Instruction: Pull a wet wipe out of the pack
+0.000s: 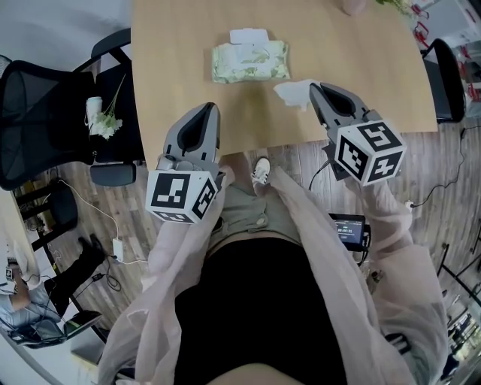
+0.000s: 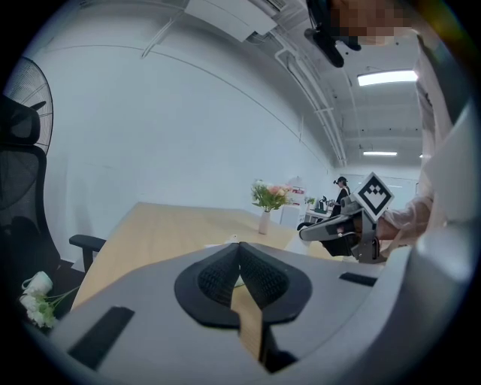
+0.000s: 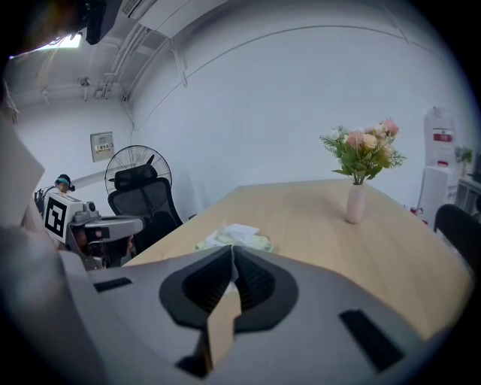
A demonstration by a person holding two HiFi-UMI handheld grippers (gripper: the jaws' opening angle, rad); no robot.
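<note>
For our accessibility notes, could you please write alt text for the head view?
The right gripper pinches a white wet wipe near the green pack lying on a wooden table. The left gripper, shut and empty, hovers at the table's near edge.

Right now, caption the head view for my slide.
Right gripper shut on a white wet wipe beside the green pack on the wooden table; left gripper shut, empty.

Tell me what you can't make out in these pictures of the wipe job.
Pack print: too small in head view.
White scrap in right gripper view: wipe or pack flap, unclear; the fingers cut it off.
Pinkish thing: cut by head view's top edge.
</note>
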